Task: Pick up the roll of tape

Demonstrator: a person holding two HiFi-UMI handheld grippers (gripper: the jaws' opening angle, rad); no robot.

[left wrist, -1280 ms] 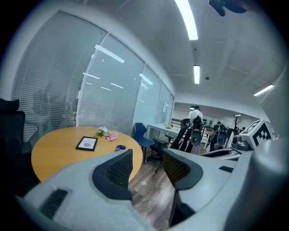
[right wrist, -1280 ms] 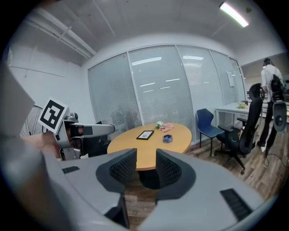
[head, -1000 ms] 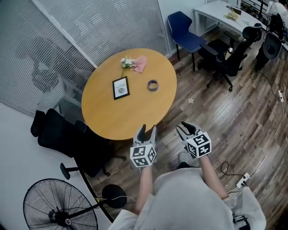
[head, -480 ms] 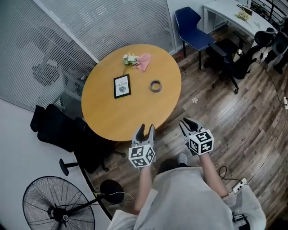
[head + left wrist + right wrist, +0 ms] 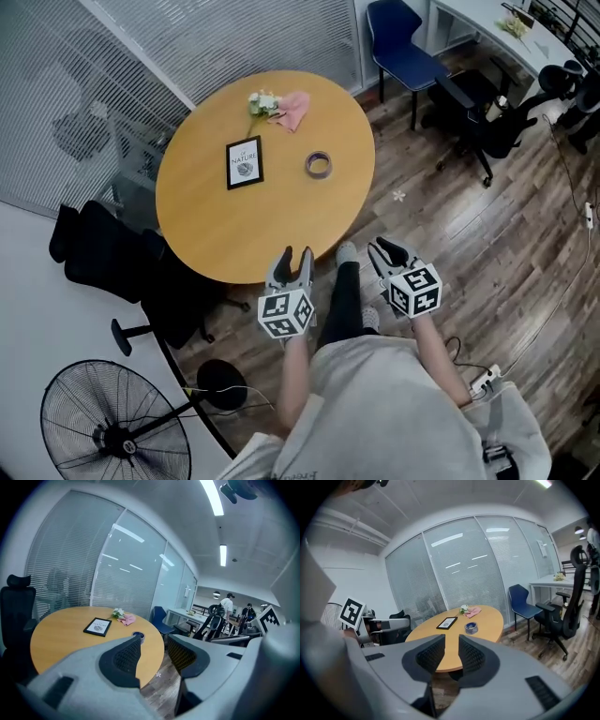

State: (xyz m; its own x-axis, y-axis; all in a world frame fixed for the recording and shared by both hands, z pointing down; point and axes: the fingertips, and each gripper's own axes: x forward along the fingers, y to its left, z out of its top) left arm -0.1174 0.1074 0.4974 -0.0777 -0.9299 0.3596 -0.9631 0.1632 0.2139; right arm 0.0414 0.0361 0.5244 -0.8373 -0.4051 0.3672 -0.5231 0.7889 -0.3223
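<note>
The roll of tape [image 5: 319, 165] is a small grey-blue ring lying flat on the round wooden table [image 5: 234, 230], toward its right side. It also shows as the tape [image 5: 138, 635] in the left gripper view and the tape [image 5: 471, 627] in the right gripper view. My left gripper [image 5: 292, 255] hovers just off the table's near edge, open, with nothing between its jaws [image 5: 153, 644]. Further right, my right gripper [image 5: 386, 250] hangs over the wooden floor. Its jaws [image 5: 451, 641] stand a narrow gap apart and empty. Both grippers point toward the table, well short of the tape.
On the table lie a black picture frame [image 5: 244, 162], a pink cloth [image 5: 292, 105] and small flowers [image 5: 261, 101]. A black office chair [image 5: 103, 267] stands at the table's left, a floor fan [image 5: 112, 436] below it. A blue chair [image 5: 403, 47] and black chairs [image 5: 487, 122] stand at the right.
The person has stepped toward the table, one leg now showing between the arms. Both grippers have shifted a little left and down in the view. The right jaws look narrower than before.
</note>
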